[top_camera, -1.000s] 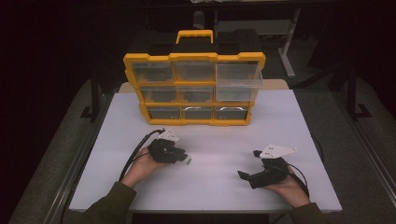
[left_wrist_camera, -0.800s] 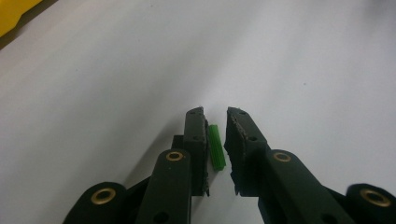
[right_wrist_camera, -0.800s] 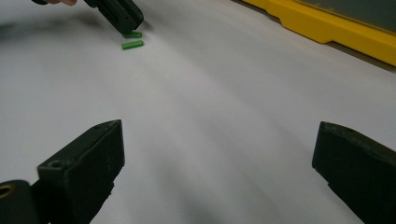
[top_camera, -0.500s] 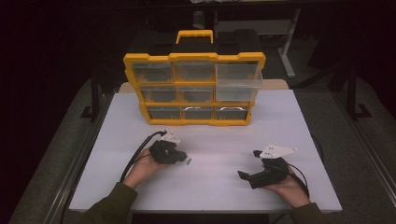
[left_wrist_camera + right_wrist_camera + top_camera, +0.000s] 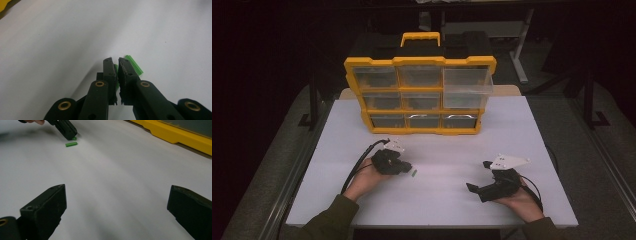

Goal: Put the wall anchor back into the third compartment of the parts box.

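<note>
My left gripper (image 5: pixel 408 169) rests low on the white table (image 5: pixel 522 130), left of centre, pointing right. Its jaws (image 5: pixel 117 61) are shut on a small green piece (image 5: pixel 116 71), which shows as a thin sliver between the pads. A second green piece (image 5: pixel 134 64) lies flat on the table just right of the jaw tips; it is also visible from above (image 5: pixel 414 174) and from the right gripper view (image 5: pixel 71 144). My right gripper (image 5: pixel 478 176) sits at the front right, open, with nothing but bare table between its jaws (image 5: pixel 116 188).
A yellow organiser (image 5: pixel 419 95) with a handle and three rows of clear drawers stands at the back of the table; its base edge (image 5: pixel 175 135) shows in the right gripper view. Dark floor and metal frame legs surround the table.
</note>
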The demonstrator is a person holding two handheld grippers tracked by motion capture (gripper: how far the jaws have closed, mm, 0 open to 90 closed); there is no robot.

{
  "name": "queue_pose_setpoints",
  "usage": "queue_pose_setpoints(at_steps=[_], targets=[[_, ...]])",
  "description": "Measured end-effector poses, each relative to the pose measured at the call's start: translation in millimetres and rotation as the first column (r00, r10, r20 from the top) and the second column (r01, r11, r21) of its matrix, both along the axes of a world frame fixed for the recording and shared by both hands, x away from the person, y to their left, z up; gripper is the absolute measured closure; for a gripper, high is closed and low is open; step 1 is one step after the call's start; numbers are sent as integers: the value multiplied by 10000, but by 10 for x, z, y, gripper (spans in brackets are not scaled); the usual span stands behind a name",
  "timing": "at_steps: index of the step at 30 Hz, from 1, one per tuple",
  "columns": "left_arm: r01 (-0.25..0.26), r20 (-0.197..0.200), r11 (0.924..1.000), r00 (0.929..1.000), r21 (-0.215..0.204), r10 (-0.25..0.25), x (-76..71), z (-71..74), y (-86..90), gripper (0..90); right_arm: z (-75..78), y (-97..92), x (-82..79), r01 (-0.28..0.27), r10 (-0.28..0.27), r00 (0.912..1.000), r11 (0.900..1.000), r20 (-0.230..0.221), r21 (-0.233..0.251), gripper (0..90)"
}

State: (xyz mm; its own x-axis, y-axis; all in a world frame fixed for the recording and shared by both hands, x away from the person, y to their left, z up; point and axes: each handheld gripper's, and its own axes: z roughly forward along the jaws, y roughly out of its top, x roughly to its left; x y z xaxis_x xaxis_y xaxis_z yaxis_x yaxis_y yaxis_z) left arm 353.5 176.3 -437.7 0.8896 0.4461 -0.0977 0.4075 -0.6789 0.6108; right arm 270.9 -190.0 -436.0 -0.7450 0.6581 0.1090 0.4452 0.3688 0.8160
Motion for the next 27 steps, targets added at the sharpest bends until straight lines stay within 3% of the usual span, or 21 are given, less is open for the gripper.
queue_pose_setpoints(at_steps=[3, 5, 7, 9, 10, 15, 27], targets=[[-100, -128, 9997, 9999, -206, 97, 10, 15, 6, 854, -1, 1, 0, -2, 2, 10000, 10000, -31, 0, 16], [32, -93, 10000, 10000, -30, -32, 29, 43, 26, 854, -3, -1, 0, 11, -11, 10000, 10000, -48, 0, 16], [-285, -232, 9987, 9994, -424, 275, 19, 46, 10, 854, -4, -1, 1, 6, -6, 10000, 10000, -55, 2, 17], [-127, -244, 9996, 9996, -250, 121, 31, 73, 22, 854, -6, -1, 3, 17, -17, 10000, 10000, -52, 19, 16], [-292, -303, 9984, 9992, -488, 277, 20, 73, 6, 854, -7, -2, 2, 18, -18, 10000, 10000, -60, 14, 17], [-323, -514, 9967, 9983, -739, 285, 22, 151, -11, 854, -3, -3, 4, 40, -39, 9999, 10000, -92, 41, 16], [-1, -594, 9957, 9982, -926, -54, 99, 462, -102, 854, -1, -7, 4, 55, -55, 10000, 10000, -75, 42, 16]])
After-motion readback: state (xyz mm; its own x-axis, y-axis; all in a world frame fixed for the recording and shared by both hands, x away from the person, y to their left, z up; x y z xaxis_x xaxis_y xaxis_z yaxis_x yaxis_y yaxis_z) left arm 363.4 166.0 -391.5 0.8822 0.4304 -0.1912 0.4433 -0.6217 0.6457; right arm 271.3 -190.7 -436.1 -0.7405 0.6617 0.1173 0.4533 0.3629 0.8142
